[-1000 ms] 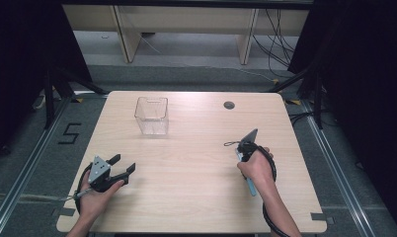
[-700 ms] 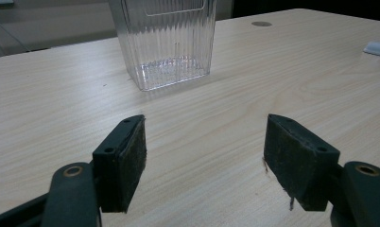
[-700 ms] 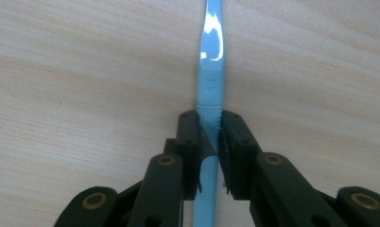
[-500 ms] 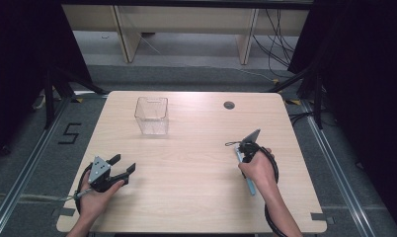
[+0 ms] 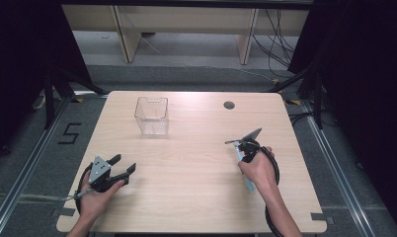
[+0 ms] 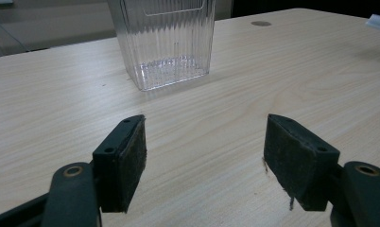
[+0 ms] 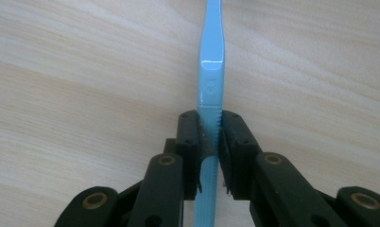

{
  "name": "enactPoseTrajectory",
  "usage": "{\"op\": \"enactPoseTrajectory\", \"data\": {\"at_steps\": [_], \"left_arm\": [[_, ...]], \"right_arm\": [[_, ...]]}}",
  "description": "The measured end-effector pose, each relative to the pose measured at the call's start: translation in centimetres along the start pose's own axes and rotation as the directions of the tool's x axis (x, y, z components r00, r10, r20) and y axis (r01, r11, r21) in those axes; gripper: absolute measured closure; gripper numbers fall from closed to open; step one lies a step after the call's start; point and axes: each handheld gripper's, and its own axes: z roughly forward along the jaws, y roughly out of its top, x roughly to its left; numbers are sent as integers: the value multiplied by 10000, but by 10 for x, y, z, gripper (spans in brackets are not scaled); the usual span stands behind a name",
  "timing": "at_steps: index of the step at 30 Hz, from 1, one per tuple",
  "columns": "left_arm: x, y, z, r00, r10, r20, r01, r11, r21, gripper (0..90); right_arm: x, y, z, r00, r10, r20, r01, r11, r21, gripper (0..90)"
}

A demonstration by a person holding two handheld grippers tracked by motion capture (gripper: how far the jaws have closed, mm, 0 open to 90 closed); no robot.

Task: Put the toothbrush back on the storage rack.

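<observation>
Wooden table [image 5: 196, 163], pale grain, 1 dark grommet hole [image 5: 229, 104] at the far edge; grey floor and black drapes around. Clear ribbed container [image 5: 151, 115] stands upright, far left, nothing visible inside it. My right gripper [image 7: 209, 137] is clamped on the light-blue toothbrush [image 7: 211, 71], near right, low over the table. Left gripper [image 6: 204, 151] rests near left, jaws apart, nothing between. Step: toothbrush grasped. Next, I judge: carry it far-left, tip it upright over the container.

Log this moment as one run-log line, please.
right gripper: shut on blue toothbrush | left gripper: open, empty | clear container: upright on table
</observation>
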Motion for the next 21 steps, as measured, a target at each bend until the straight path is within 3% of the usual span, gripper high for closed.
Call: {"op": "enactPoseTrajectory", "data": {"at_steps": [1,2,3,4,5,6,10,13,16,19,21], "left_arm": [[0,0,0,10000,14,-1,-14,10000,19,298],[0,0,0,10000,18,-2,-18,10000,23,298],[0,0,0,10000,18,-2,-18,10000,23,299],[0,0,0,10000,34,3,-34,10000,25,299],[0,0,0,10000,34,3,-34,10000,25,299],[0,0,0,10000,30,1,-30,10000,19,299],[0,0,0,10000,32,20,-32,10000,2,299],[-1,0,0,10000,51,6,-51,10000,24,299],[-1,0,0,10000,46,10,-46,10000,48,299],[-1,0,0,10000,46,12,-46,10000,43,299],[-1,0,0,10000,44,13,-44,10000,42,299]], "right_arm": [[-1,-1,-1,9994,-247,-223,240,9992,-327,790],[-2,-2,-2,9991,-421,51,423,9984,-376,790],[-2,-2,-2,9991,-421,51,423,9984,-376,790],[-1,-3,-3,9980,-382,-513,354,9979,-536,790],[-1,-3,-3,9980,-382,-513,354,9979,-536,790],[2,-5,-6,9986,-332,-412,294,9956,-884,790],[3,-8,-8,9961,-403,-783,282,9883,-1499,790],[3,-10,-9,9950,-585,-814,436,9837,-1745,790],[4,-12,-9,9944,-738,-761,546,9718,-2294,790],[5,-13,-10,9942,-706,-809,484,9672,-2492,790],[3,-14,-10,9903,-1068,-888,769,9541,-2895,790]]}}
